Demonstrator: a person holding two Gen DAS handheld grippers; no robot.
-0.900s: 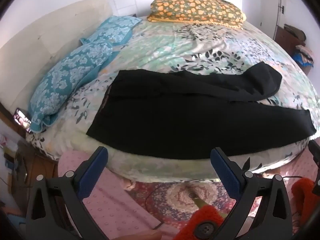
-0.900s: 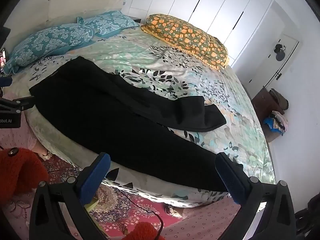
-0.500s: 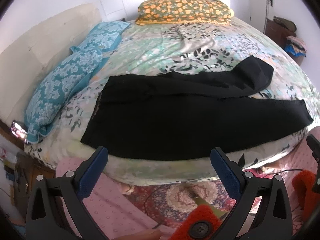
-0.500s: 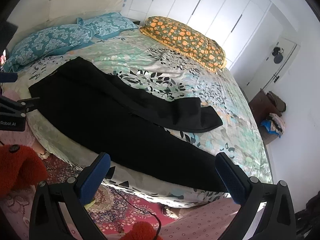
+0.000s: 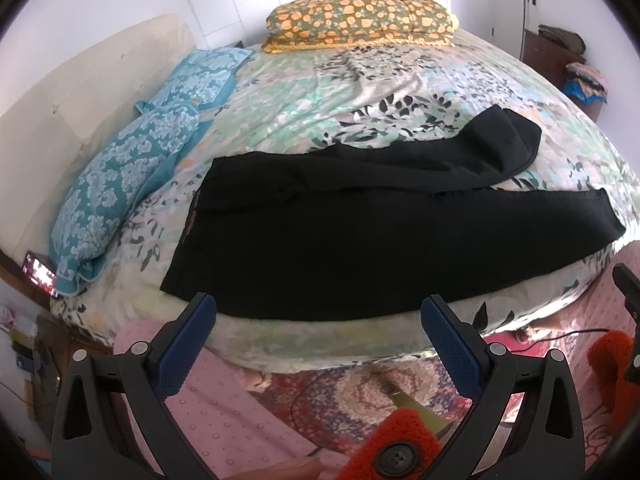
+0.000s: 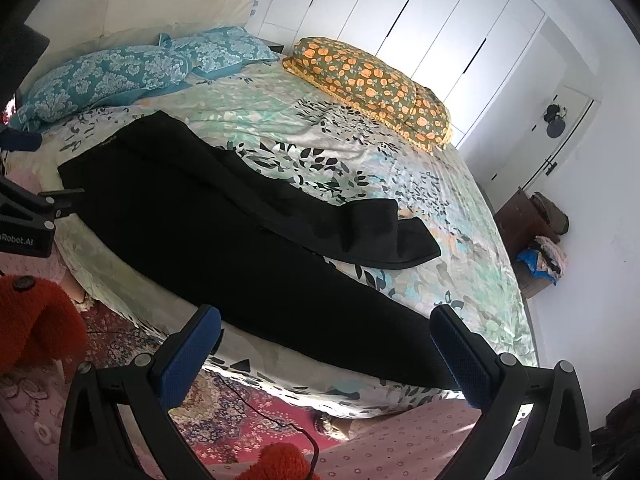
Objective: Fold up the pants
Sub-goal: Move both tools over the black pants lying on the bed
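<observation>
Black pants [image 5: 360, 232] lie spread along the near edge of a bed with a floral sheet [image 5: 360, 92]. The waistband is at the left; one leg runs right along the edge, the far leg ends in a doubled-over cuff [image 5: 508, 140]. The pants also show in the right wrist view [image 6: 240, 232]. My left gripper [image 5: 318, 332] is open and empty, just short of the near edge of the pants by the waist. My right gripper [image 6: 328, 344] is open and empty, above the near leg close to its hem.
Two teal pillows [image 5: 120, 184] lie at the bed's left, an orange-flowered pillow [image 5: 360, 20] at the far side. A patterned rug [image 5: 360, 392] and a cable [image 6: 256, 404] lie on the floor. A wooden cabinet with clothes [image 6: 532, 240] stands at the right wall.
Both grippers have moved closer to the bed edge and the pants. The pants have not moved and both grippers stay open.
</observation>
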